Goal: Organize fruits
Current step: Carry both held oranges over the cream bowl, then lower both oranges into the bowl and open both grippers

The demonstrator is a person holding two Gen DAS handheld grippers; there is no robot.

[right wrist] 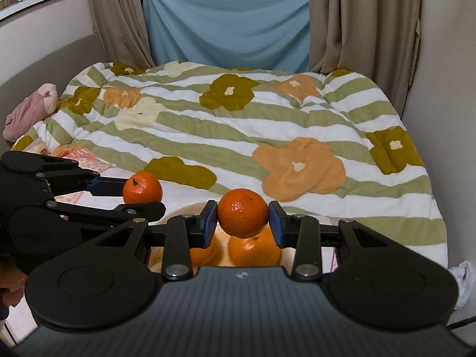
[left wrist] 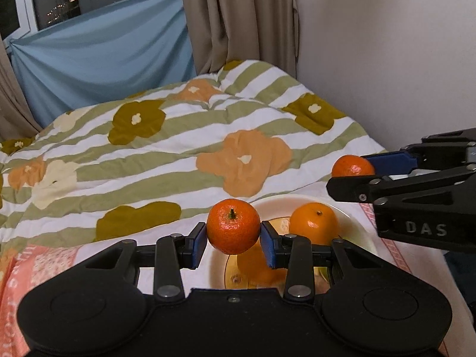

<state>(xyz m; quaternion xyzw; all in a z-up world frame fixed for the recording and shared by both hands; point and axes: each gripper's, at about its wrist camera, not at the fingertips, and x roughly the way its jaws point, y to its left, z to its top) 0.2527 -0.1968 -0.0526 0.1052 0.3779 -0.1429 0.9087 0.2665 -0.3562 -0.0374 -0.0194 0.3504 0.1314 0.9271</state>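
Note:
My left gripper (left wrist: 233,239) is shut on a tangerine (left wrist: 233,226) with its stem up, held above the left rim of a cream plate (left wrist: 354,223). Two oranges lie in the plate, one (left wrist: 314,223) plain to see, the other (left wrist: 255,267) partly behind my fingers. My right gripper (right wrist: 243,220) is shut on a second tangerine (right wrist: 243,212), held above the oranges (right wrist: 255,250) in the plate (right wrist: 181,209). The right gripper with its tangerine (left wrist: 352,165) shows at the right of the left wrist view. The left gripper with its tangerine (right wrist: 142,187) shows at the left of the right wrist view.
The plate rests on a pink-and-white cloth (left wrist: 38,264) at the near end of a bed with a flowered, striped quilt (right wrist: 238,136). A wall (left wrist: 386,59) runs along the right side. Curtains (right wrist: 357,23) and a blue sheet (right wrist: 226,20) hang behind. A pink bundle (right wrist: 29,113) lies far left.

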